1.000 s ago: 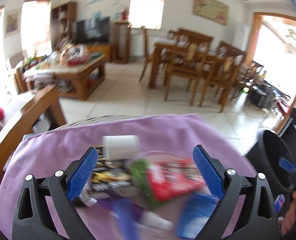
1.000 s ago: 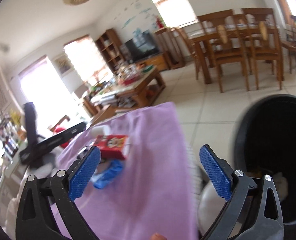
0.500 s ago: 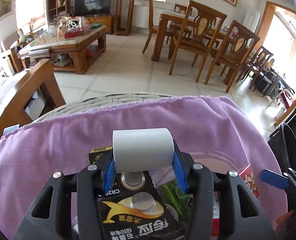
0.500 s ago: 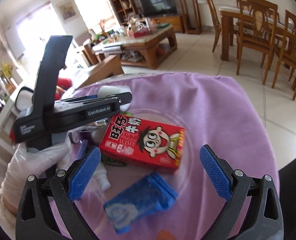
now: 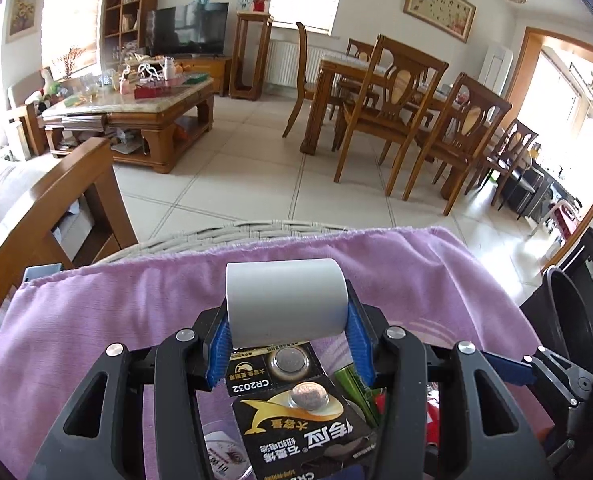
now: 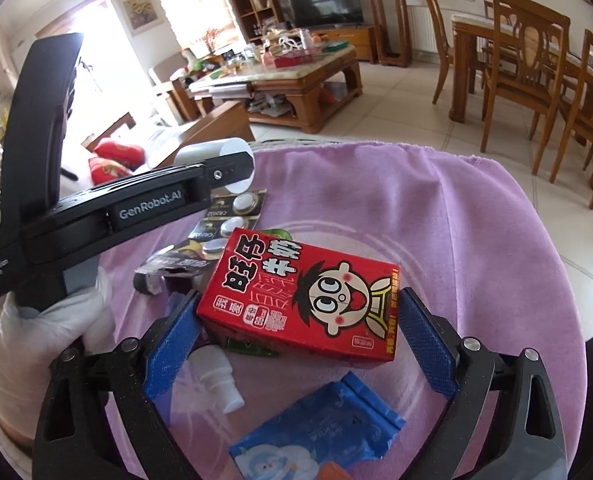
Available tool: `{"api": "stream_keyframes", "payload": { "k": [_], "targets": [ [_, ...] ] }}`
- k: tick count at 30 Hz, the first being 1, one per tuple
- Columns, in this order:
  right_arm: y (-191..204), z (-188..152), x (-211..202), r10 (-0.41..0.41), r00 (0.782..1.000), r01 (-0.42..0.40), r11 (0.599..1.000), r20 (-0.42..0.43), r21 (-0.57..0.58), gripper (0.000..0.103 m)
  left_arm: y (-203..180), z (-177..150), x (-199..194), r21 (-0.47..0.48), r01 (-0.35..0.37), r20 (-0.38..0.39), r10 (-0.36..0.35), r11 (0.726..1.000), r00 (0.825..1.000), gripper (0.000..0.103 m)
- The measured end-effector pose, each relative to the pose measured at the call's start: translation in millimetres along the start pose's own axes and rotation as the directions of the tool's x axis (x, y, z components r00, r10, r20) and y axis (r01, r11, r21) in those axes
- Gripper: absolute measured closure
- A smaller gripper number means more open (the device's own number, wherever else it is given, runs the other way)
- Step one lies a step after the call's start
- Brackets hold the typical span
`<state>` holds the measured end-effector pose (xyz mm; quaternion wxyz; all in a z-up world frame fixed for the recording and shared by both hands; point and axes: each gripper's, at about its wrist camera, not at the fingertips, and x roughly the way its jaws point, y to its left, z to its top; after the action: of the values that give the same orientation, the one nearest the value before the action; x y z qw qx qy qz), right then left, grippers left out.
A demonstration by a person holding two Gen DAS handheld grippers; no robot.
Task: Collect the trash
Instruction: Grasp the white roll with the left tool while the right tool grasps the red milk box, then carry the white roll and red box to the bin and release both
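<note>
Two tools busy: left tool (image 5: 288, 344) clamps white roll (image 5: 286, 306) above table (image 5: 96, 304); right tool (image 6: 296, 344) brackets red carton (image 6: 304, 300), contact unclear. Smooth roll may slip; carton may twist.

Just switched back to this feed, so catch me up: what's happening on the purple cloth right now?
Both grippers are at the trash pile on the purple cloth. The left gripper has its jaws shut on a white paper roll, above a button-battery card. The right gripper has its jaws around the red milk carton, close against its sides but apparently not clamped. A blue wrapper and small white bottle lie uncollected.
</note>
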<state>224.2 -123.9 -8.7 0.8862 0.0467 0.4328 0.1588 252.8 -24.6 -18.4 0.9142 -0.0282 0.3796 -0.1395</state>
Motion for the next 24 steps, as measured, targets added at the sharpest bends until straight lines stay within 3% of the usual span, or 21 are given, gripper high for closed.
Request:
{"api": "stream_keyframes", "payload": {
  "k": [7, 14, 18, 24],
  "targets": [
    [-17, -18, -61, 0.024, 0.992, -0.027, 0.999, 0.124, 0.019, 0.010, -6, 3, -29, -0.019, 0.046, 0.082, -0.044, 0.999, 0.996, 0.055],
    [-52, -45, -140, 0.027, 0.971, -0.039, 0.998, 0.239, 0.048, 0.010, -42, -3, -80, 0.038, 0.122, 0.180, -0.127, 0.992, 0.975, 0.055],
    [-83, -64, -179, 0.010, 0.957, -0.035, 0.996, 0.289, 0.083, 0.010, -82, -12, -108, 0.100, 0.175, 0.207, -0.193, 0.979, 0.959, 0.055],
    [-145, -105, -240, -0.058, 0.933, 0.001, 0.987, 0.356, 0.159, 0.010, -156, -32, -118, 0.185, 0.281, 0.176, -0.313, 0.942, 0.933, 0.055]
  ]
}}
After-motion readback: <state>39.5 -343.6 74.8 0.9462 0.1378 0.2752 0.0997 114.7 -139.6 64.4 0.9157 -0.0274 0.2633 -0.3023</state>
